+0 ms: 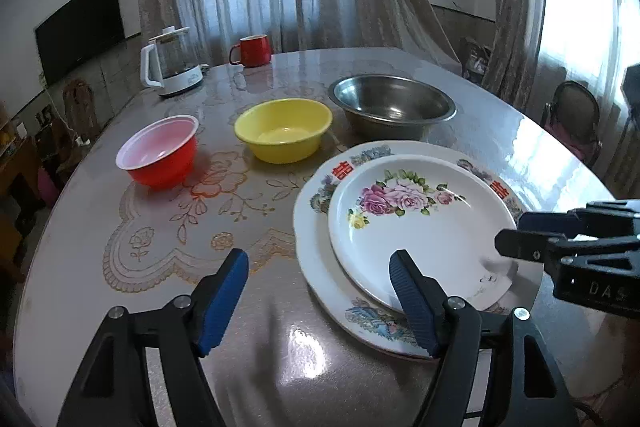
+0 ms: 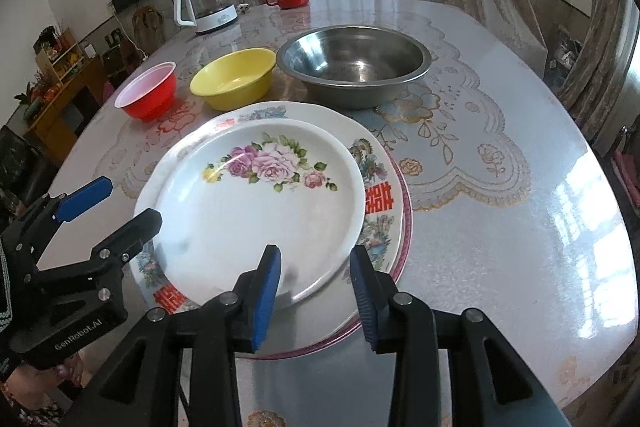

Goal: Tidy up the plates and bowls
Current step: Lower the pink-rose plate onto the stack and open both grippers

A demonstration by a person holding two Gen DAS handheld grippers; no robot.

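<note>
Plates stacked: rose plate (image 2: pixel 256 203) rests on the larger plate (image 1: pixel 316 267); both grippers' fingers spread, empty. Next, nest the bowls at 12 o'clock.

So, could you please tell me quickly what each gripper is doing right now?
Left gripper: open, holding nothing.
Right gripper: open, astride the rose plate's near rim, not gripping.
</note>
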